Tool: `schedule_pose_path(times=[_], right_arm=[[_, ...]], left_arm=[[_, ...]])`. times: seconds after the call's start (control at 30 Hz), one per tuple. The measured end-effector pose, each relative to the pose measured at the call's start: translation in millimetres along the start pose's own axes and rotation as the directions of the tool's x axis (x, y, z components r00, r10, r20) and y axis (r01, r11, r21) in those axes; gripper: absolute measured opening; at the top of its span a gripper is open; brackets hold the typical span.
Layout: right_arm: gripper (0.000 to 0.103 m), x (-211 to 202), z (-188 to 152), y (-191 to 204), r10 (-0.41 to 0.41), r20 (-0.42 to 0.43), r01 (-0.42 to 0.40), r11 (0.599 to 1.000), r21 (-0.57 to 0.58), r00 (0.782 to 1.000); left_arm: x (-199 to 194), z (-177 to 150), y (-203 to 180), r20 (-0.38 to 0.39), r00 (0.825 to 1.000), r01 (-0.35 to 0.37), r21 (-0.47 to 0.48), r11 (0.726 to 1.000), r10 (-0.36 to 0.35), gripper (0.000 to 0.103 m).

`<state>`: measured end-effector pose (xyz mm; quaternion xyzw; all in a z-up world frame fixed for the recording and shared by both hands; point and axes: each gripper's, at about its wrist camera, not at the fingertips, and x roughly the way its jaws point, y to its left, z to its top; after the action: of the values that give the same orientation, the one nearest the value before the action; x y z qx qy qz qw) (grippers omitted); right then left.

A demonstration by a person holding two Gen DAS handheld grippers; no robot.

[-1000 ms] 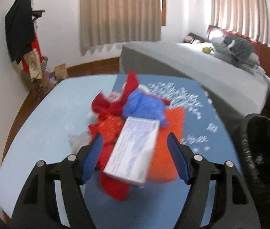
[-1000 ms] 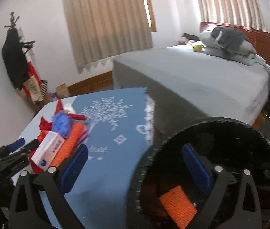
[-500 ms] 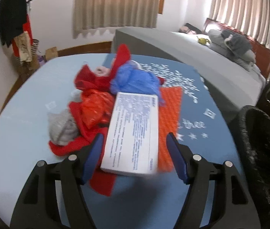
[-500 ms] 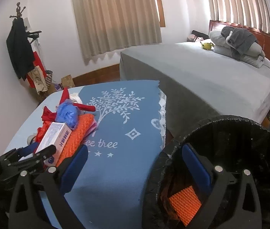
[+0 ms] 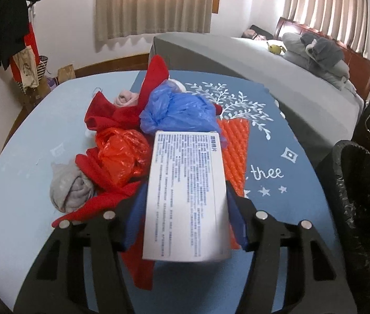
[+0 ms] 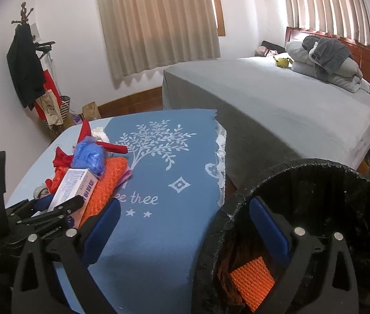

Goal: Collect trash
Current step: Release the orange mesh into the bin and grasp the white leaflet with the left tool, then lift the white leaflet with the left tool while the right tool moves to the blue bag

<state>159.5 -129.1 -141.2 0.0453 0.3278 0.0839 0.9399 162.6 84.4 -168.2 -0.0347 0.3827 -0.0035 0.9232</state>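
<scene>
The left gripper [image 5: 185, 217] is closing its jaws on a white printed carton [image 5: 186, 196], which lies between the blue pads; whether the pads already press its sides cannot be told. The carton tops a trash heap toward the table's [image 5: 15, 178] left half: a crumpled blue plastic bag [image 5: 182, 112] just behind it, a red plastic bag [image 5: 122, 157] and red cloth [image 5: 109, 115] to its left, an orange ridged sheet [image 5: 237, 146] under its right side, and grey wadded cloth [image 5: 67, 188] near the left edge. The heap crowds the left finger; the right finger has the orange sheet beneath it.

A dark blue tree-print cloth [image 6: 164, 183] covers the table's right half and lies bare from the heap to the right edge. Just past that edge stands a black-lined trash bin [image 6: 315, 172], with another orange ridged piece [image 6: 252, 282] inside. The right gripper [image 6: 185, 225] hangs empty with jaws wide apart, one finger over the cloth, the other over the bin's mouth. A grey bed [image 6: 276, 99] lies behind the table's far edge.
</scene>
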Motion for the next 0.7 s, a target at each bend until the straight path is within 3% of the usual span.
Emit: schedule_pose_path(times=[0.43,0.7], right_arm=[[0.097,4.0,2.8,12.4,0.032,0.005,-0.032,0.999,-0.015,0.999],[0.097,15.0,5.1,32.1,0.063,-0.002,-0.063,0.997,-0.039,0.998]], left_arm=[[-62.8,-5.3,16.8,0.098,0.995,0.025,-0.031,0.999,-0.022,0.056],[-49.5,-17.5,38.2,0.053,0.997,-0.052,-0.042,0.998,0.054,0.057]])
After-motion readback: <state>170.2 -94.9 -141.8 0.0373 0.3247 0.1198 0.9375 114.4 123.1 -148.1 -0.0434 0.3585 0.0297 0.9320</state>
